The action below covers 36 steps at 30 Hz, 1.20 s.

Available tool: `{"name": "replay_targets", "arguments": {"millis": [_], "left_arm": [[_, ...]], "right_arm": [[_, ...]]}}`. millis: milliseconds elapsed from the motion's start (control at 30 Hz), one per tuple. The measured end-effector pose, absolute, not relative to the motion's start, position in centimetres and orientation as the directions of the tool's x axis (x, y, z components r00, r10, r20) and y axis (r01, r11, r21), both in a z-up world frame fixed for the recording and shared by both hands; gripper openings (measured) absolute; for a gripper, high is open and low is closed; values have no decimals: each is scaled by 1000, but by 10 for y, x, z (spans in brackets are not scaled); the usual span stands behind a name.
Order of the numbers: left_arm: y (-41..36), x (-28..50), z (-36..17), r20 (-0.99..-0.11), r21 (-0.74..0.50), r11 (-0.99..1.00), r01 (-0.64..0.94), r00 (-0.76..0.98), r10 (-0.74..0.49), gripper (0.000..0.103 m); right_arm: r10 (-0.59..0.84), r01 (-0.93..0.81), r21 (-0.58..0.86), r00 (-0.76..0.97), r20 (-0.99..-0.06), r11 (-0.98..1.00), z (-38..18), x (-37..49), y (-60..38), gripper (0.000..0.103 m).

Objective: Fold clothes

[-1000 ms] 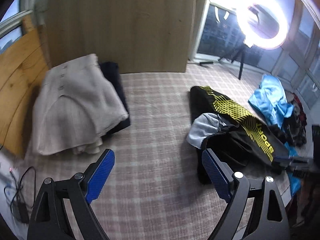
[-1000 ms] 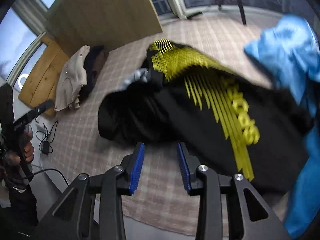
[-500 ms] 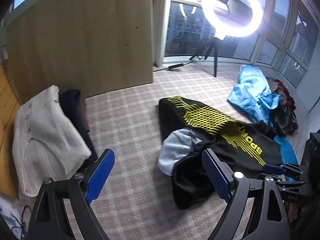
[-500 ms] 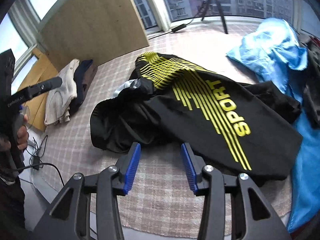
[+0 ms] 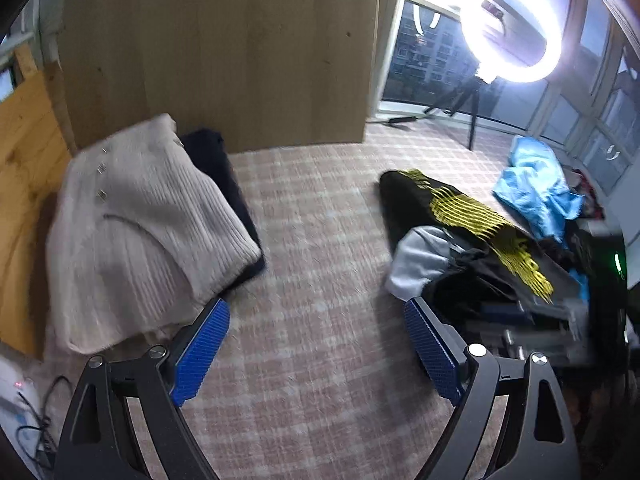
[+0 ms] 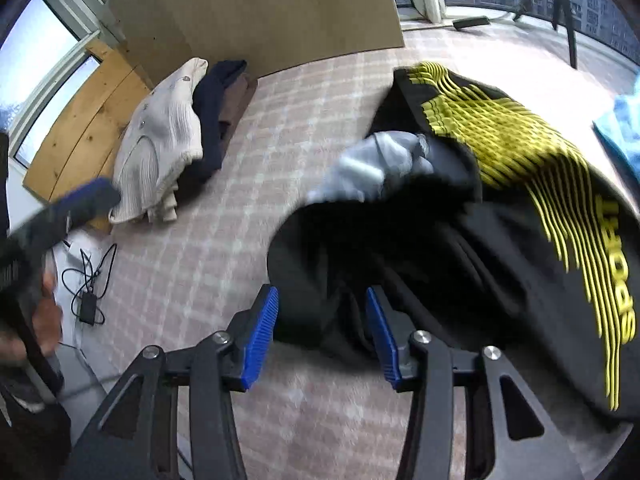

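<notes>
Black jacket point(image 6: 460, 248) with yellow print lies crumpled on the plaid cover point(image 6: 304, 120), awaiting folding. Right gripper point(image 6: 322, 334), part-open and empty, frames its near edge; left gripper point(image 5: 316, 344) hangs wide, empty, over bare cover.

Ribbed knit cream sweater point(image 5: 144, 232), smooth black jacket point(image 6: 500, 216) with yellow print, plaid woven bedcover point(image 5: 320, 248), matt wooden board point(image 5: 224, 48)
</notes>
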State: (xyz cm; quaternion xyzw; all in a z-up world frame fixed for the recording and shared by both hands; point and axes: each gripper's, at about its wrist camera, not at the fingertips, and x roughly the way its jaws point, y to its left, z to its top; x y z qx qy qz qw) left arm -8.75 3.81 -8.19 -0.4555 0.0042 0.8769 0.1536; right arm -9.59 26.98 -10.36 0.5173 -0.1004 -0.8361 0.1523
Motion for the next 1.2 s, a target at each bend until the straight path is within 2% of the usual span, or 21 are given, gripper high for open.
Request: {"name": "replay_targets", "arguments": {"millis": [167, 267, 433, 533, 600, 667, 700, 800, 933, 1067, 1200], "left_arm": [[76, -70, -116, -828, -162, -898, -409, -438, 349, 89], [107, -72, -141, -847, -171, -882, -440, -391, 360, 89], [140, -84, -163, -860, -85, -899, -430, -425, 284, 87], [145, -83, -164, -863, -76, -898, -433, -422, 277, 87], [147, -79, -161, -862, -59, -900, -432, -432, 264, 87], [145, -77, -157, -863, -44, -906, -422, -440, 247, 87], [143, -76, -155, -863, -41, -910, -413, -443, 241, 87], [135, -72, -145, -857, -33, -919, -392, -463, 228, 87], [125, -64, -124, -835, -19, -924, -382, -502, 225, 88], [136, -57, -117, -829, -40, -908, -416, -494, 263, 88], [173, -50, -126, -831, -63, -867, -495, -454, 320, 88]], "right_arm": [[-220, 136, 175, -497, -840, -975, -68, -136, 327, 46], [-140, 177, 59, -487, -862, -982, -61, -175, 344, 56], [-263, 287, 179, -291, -920, -941, -88, -214, 326, 57], [-164, 328, 80, -238, -957, -941, -112, -209, 300, 57], [-177, 323, 110, -186, -966, -940, -130, -204, 295, 57], [-271, 301, 213, -165, -948, -930, -136, -196, 299, 41], [-288, 304, 227, -170, -942, -925, -136, -194, 301, 19], [-334, 299, 265, -207, -920, -916, -126, -189, 320, 7], [-393, 231, 326, -371, -841, -917, -65, -170, 388, 6], [-234, 77, 228, -515, -825, -971, -8, -128, 477, 6], [-80, -23, 107, -509, -857, -994, -6, -104, 526, 6]]}}
